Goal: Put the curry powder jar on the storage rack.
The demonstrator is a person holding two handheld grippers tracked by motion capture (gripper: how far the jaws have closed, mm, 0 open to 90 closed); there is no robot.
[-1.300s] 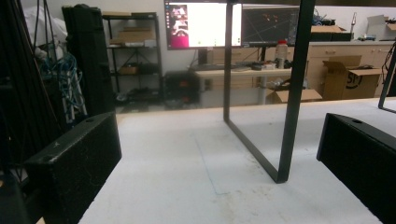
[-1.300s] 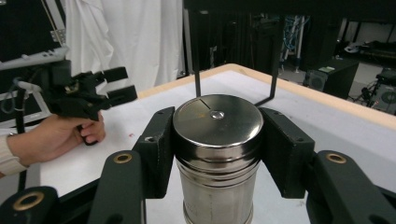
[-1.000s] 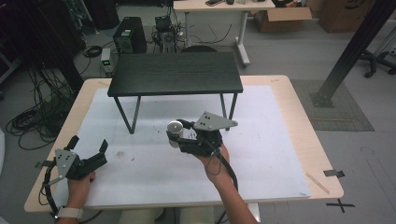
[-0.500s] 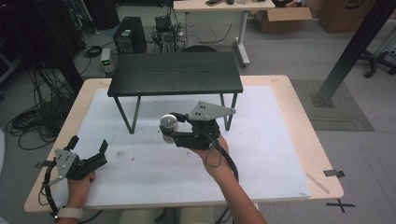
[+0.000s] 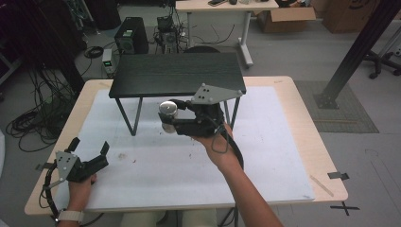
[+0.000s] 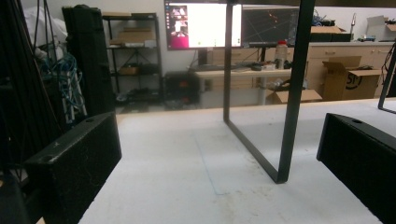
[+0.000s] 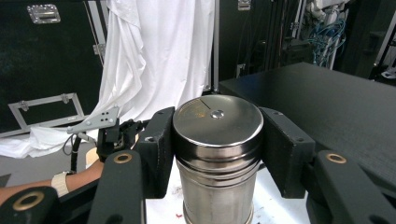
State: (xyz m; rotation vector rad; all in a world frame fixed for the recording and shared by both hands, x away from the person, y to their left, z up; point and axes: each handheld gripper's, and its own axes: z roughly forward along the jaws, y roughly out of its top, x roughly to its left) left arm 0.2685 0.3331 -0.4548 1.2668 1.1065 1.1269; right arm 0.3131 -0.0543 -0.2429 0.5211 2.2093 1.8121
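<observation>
Nearer the black shelf (image 5: 177,74) now, steel shaker (image 5: 167,114) in right gripper (image 5: 172,116) jaws; left gripper (image 5: 90,151) wide.

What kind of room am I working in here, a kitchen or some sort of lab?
Most likely a lab or workshop, not a kitchen: bundles of black cables on the grey floor, lit computer monitors on a bench, and brown cardboard boxes by a white desk. The work surface is a white-covered wooden table.

Wide-apart black jaws frame a black table leg (image 6: 289,93) (thin, upright) standing on white mat (image 6: 187,177).
</observation>
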